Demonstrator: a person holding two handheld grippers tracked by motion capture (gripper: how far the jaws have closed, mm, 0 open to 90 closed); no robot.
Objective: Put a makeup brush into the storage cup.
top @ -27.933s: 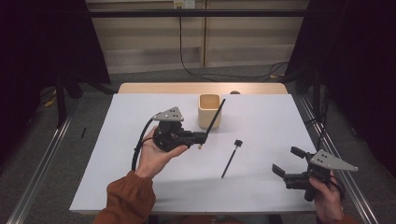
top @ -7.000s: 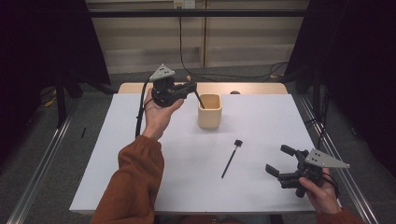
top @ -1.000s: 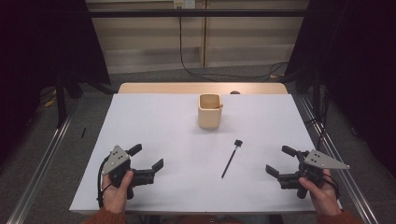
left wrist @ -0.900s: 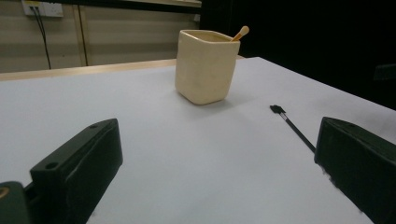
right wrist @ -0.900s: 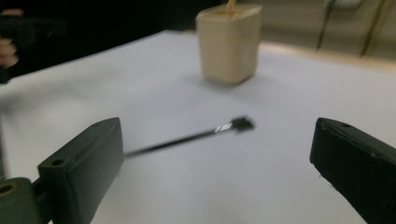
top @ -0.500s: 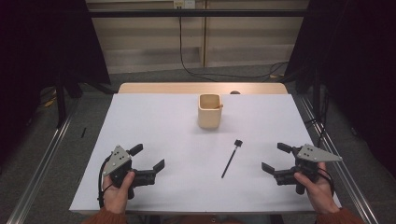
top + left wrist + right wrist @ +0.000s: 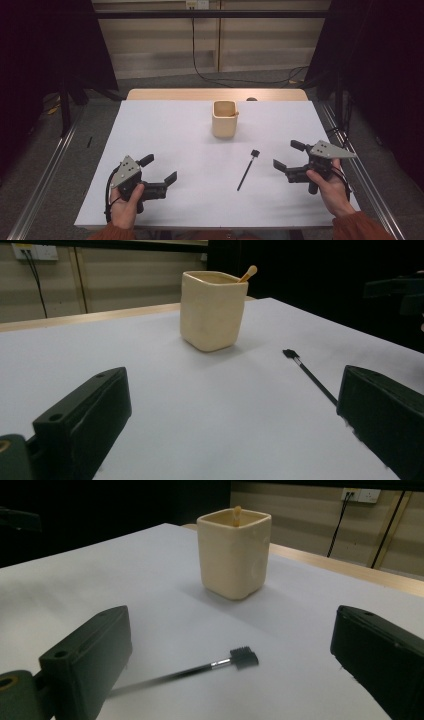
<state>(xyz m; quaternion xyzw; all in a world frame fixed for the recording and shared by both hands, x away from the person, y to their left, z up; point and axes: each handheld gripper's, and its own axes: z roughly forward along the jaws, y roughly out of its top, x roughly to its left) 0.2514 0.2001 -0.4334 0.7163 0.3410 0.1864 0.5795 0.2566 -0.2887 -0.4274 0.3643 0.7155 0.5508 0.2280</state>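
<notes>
The right tongs (image 7: pixel 284 156) stand open and empty, low over the table (image 7: pixel 165 125) at its near right, jaws pointing toward the brush (image 7: pixel 247 169) that lies flat just beside them. The left tongs (image 7: pixel 160 169) are also open and empty, held near the front left corner, well apart from everything. The brush, a thin black stick with its small head (image 7: pixel 243 657) turned toward the cup (image 7: pixel 224 119), rests between the two tongs, closer to the right. The cup stands upright farther back at the middle, with a pale stick (image 7: pixel 248 274) already leaning inside. The step in hand looks like the pick-up of the brush: the right tongs should need to drop, straddle the handle and pinch it, then lift and tip it into the cup. Bare white table lies all around; the right edge is close behind the right hand (image 7: pixel 330 186).
</notes>
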